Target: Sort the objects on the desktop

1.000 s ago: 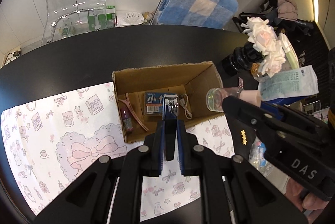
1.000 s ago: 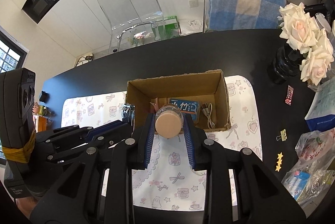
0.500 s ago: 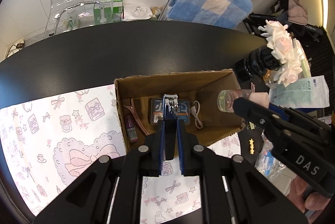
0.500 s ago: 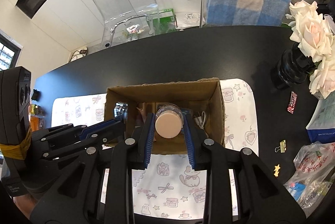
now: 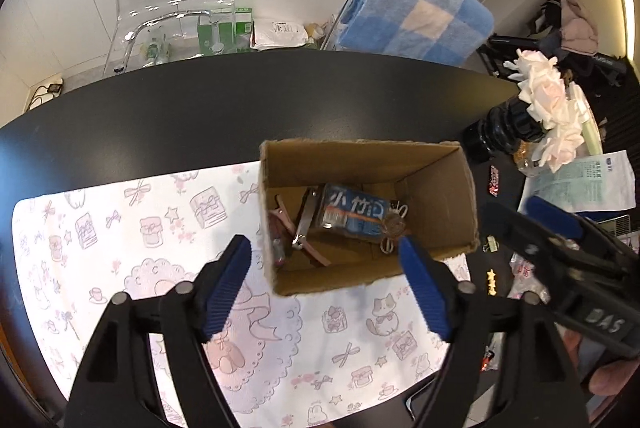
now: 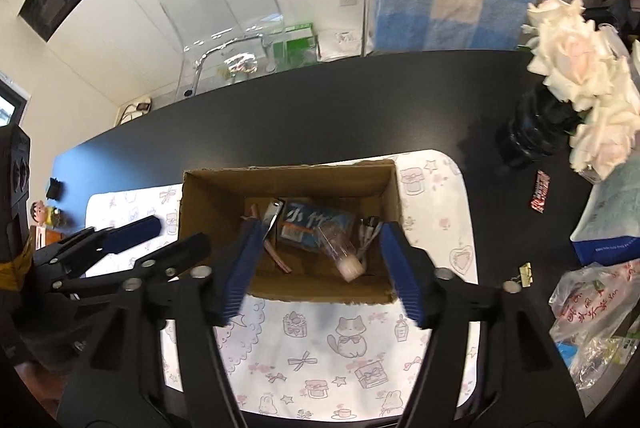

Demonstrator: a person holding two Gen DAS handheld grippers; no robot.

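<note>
Bottle [image 6: 341,253] and nail clipper [image 5: 305,221] dropped into box [image 5: 440,188], both tongs [image 5: 324,264] [image 6: 316,260] opening, empty, bottle's cap seen only from right tongs.

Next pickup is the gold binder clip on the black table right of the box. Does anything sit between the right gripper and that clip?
Nothing visible does. The right gripper, jaws opening and empty, hangs over the cardboard box; the binder clip lies on bare table, with a plastic bag just beyond it.

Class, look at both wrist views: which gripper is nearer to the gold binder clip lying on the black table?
Right. The right gripper hangs over the box, and the binder clip lies just off its right side. The left gripper is farther, beyond the box's other side.
</note>
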